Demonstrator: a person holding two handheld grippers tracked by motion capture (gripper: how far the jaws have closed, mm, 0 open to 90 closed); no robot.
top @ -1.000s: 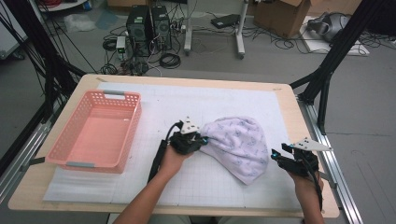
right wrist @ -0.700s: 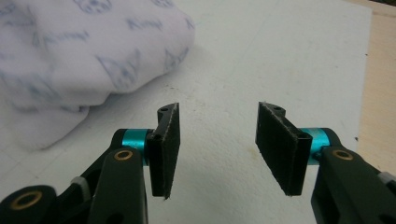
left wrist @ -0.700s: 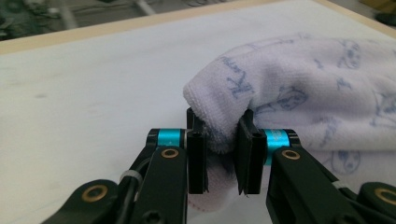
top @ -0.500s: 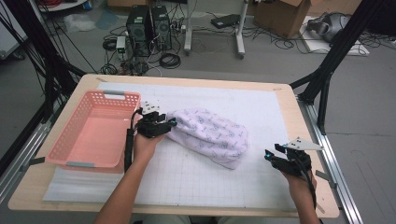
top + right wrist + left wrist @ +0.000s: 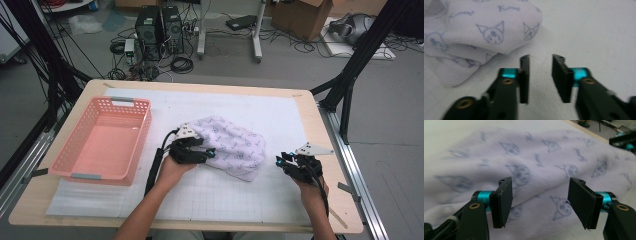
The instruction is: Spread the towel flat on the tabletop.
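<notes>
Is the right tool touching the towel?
Apart. The right gripper view shows the right tool with nothing between its jaws and bare mat between it and the towel.

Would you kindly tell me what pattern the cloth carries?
Pale lilac cloth printed with blue cartoon faces; clearest in the right gripper view.

We see a wooden table on a grey floor. Beyond the table stand two computer towers amid cables, with a cardboard box further right.

Basket left on table, towel right of it — mid-table
</notes>
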